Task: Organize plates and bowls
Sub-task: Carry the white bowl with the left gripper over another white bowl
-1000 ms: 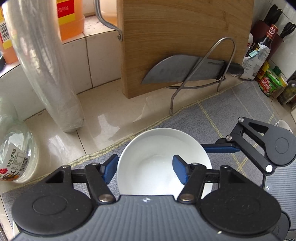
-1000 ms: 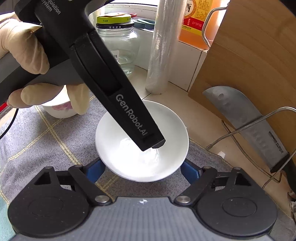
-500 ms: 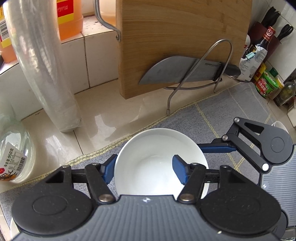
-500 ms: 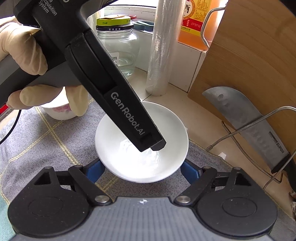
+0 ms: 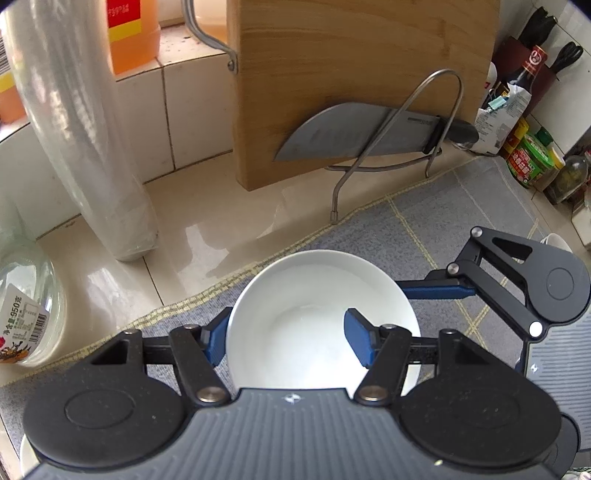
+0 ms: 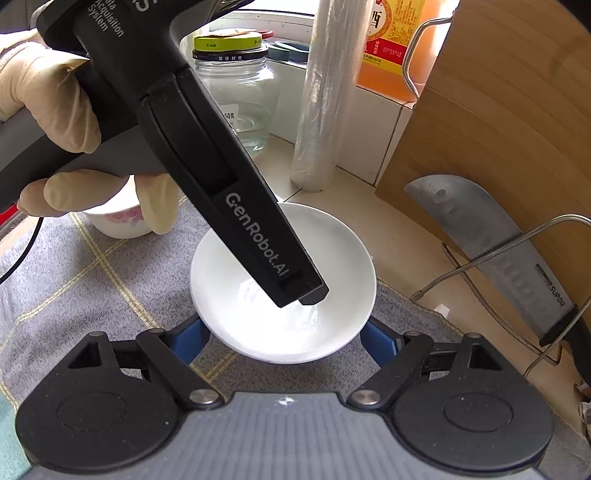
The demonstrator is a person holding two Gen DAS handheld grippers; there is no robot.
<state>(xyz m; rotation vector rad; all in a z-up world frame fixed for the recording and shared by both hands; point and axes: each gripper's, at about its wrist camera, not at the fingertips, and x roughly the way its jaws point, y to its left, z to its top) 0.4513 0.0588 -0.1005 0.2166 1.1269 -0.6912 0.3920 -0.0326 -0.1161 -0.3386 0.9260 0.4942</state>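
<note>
A white bowl [image 5: 317, 314] sits on the grey checked mat; it also shows in the right wrist view [image 6: 258, 295]. My left gripper [image 5: 286, 341] straddles the bowl's near-left rim, one blue finger outside the wall and one inside; whether it clamps the rim I cannot tell. My right gripper [image 6: 282, 338] is open, its blue fingers on either side of the bowl's near edge, low by the mat. It also shows in the left wrist view [image 5: 439, 288] beside the bowl. A small flowered bowl [image 6: 118, 219] stands behind the gloved hand.
A wooden cutting board [image 5: 354, 74] and cleaver [image 5: 354, 136] stand in a wire rack [image 5: 436, 122] behind the bowl. A plastic-wrap roll [image 5: 85, 140], glass jar [image 6: 236, 92] and oil bottle [image 5: 133, 33] stand at the tiled wall. Condiment bottles [image 5: 532, 158] are far right.
The left gripper has shifted slightly with the bowl between its fingers; the bowl sits a little farther right and nearer. The right gripper has stayed in place.
</note>
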